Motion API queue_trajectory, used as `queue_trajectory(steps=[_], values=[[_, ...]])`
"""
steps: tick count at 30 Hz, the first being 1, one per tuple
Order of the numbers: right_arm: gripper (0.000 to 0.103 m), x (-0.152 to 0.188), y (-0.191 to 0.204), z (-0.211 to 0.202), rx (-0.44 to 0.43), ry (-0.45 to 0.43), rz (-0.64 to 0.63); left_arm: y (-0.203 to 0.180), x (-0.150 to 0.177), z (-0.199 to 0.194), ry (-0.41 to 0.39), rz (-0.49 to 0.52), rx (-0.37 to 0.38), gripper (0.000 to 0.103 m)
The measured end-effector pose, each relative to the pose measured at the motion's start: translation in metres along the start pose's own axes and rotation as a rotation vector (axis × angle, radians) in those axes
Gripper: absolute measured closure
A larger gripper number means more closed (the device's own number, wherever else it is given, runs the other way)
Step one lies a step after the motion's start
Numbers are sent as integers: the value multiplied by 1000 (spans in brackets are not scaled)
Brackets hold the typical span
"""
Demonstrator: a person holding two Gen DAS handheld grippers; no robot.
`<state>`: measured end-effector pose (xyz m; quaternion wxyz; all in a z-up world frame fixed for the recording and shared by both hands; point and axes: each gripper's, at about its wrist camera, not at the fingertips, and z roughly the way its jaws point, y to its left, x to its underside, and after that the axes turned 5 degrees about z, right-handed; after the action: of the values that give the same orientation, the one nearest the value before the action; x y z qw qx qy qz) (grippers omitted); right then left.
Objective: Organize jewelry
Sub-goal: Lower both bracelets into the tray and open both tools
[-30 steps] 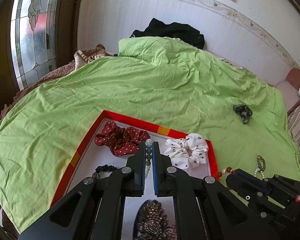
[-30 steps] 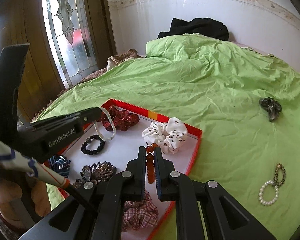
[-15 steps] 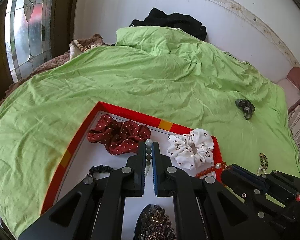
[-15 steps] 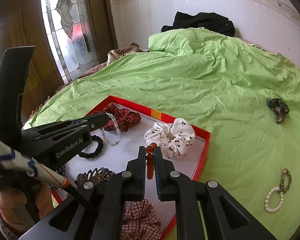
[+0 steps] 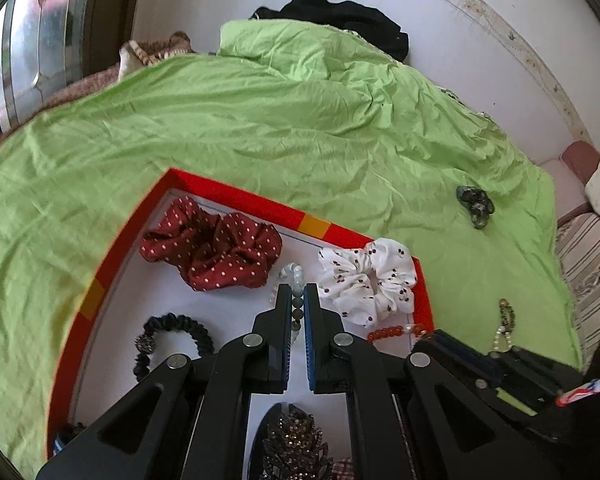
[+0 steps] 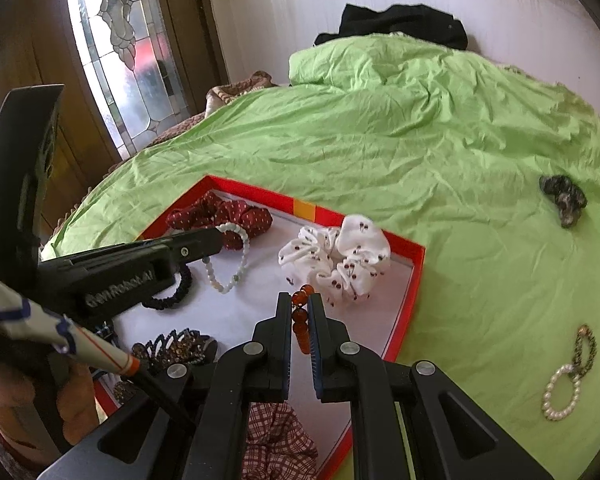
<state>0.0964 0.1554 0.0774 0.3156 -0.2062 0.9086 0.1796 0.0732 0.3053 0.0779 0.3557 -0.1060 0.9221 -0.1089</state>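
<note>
The left gripper (image 5: 297, 300) is closed on a pale bead bracelet (image 6: 230, 258), pinched between its fingers so that the loop hangs free over the white floor of the red tray (image 5: 236, 197). The right gripper (image 6: 300, 316) is likewise clamped on an amber bead bracelet (image 6: 300, 312), whose strand is seen trailing from its tip in the left view. Both are held low over the tray, apparently so that each bracelet can be set down in a bare patch without tangling.

Around them the tray is already stocked: a maroon dotted scrunchie (image 5: 212, 248) near the far corner, a white cherry-print scrunchie (image 5: 368, 280) by the right wall, a black hair tie (image 5: 172, 340), a beaded hair clip (image 6: 172, 346) and a plaid scrunchie (image 6: 278, 440) nearer the person.

Outside it, on the green bed sheet (image 6: 420, 140), a pearl bracelet (image 6: 560, 392) linked to a darker chain and a dark scrunchie (image 6: 562, 196) are left lying, well apart, seemingly not yet collected.
</note>
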Motion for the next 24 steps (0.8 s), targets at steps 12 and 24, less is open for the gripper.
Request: queue_trajectory(steps=[12,24], values=[[94,9,-7,18,-13,62,32,12,3,12,85,-51,-8,98],[94,21,3,28,-46,105,23,34,8,13,124,-110,-68,98]])
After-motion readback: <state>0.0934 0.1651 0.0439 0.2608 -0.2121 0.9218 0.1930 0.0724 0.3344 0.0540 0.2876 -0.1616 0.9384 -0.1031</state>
